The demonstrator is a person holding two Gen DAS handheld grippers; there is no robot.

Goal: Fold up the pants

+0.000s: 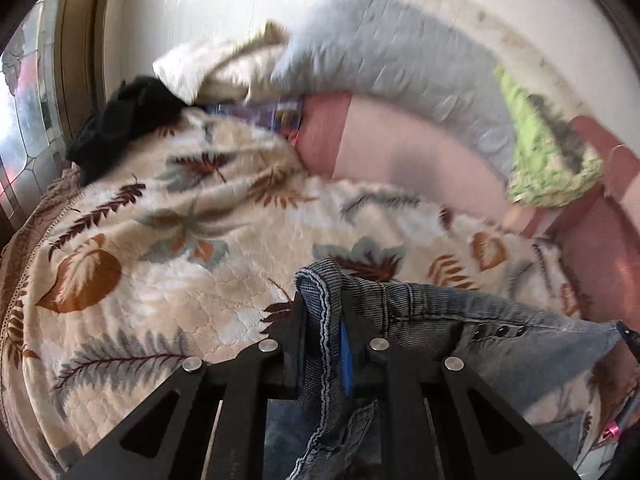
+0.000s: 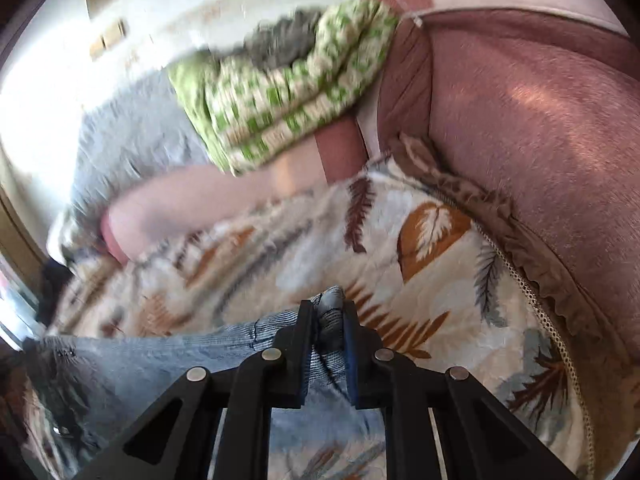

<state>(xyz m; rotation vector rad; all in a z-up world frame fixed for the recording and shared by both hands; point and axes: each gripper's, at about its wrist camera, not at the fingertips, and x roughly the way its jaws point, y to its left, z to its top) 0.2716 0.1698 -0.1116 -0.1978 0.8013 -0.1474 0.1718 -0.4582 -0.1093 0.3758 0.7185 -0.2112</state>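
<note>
Clamping a fold of the faded blue denim pants [image 1: 440, 320], the left gripper [image 1: 322, 316] has its two black fingers pressed onto a stitched hem edge, with a strip of blue pad showing between cloth and finger. The right gripper [image 2: 329, 320] likewise pinches a bunched corner of the same pants [image 2: 160, 360] between its fingers, the fabric poking out past the tips. Between the two grippers the denim stretches across, held up over a cream plush blanket printed with brown, rust and grey leaves [image 1: 180, 240] (a row of small dark studs shows on the cloth in the left wrist view). Beyond the blanket lie a pale pink bolster pillow [image 1: 400, 160], a grey-blue quilted pillow [image 1: 400, 60], a green-and-cream patterned cushion [image 2: 280, 96] and a crumpled black garment [image 1: 120, 120]. A dusty-rose upholstered surface [image 2: 540, 140] borders the blanket's frilled brown edge in the right wrist view.
</note>
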